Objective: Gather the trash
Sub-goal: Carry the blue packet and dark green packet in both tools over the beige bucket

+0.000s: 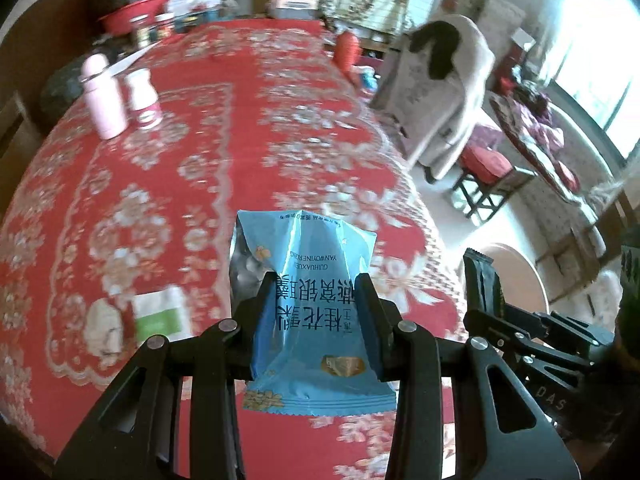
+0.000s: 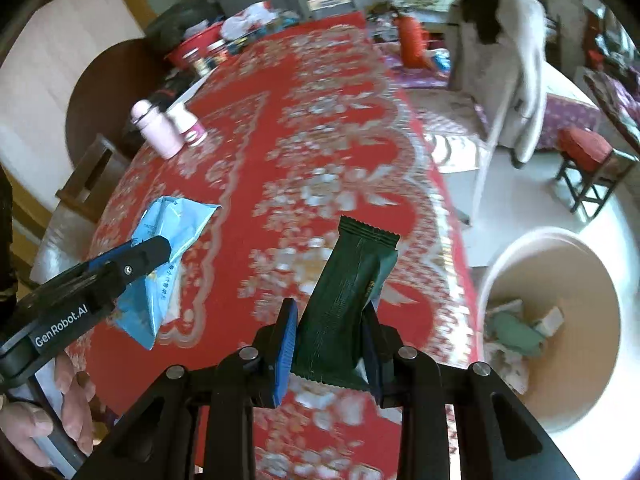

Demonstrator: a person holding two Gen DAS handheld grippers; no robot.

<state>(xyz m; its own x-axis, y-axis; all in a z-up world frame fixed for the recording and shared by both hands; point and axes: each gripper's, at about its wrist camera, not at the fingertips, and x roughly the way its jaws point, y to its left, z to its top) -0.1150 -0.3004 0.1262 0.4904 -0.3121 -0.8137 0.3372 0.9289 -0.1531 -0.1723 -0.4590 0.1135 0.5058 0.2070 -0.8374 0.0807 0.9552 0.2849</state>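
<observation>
Trash is already in both grippers, lifted off the desk (image 1: 168, 168) so it can be carried away: the left gripper (image 1: 316, 300) pinches a blue wrapper (image 1: 308, 280) upright between its fingers, the right gripper (image 2: 330, 334) pinches a dark green wrapper (image 2: 352, 292). A bin (image 2: 560, 400) with scraps inside stands on the floor just right of the desk edge, presumably their destination.

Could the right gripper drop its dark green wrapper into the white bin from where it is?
Probably yes. The right gripper, shut on the dark green wrapper, is over the table's edge; the white bin stands open on the floor to its right, nothing between.
</observation>
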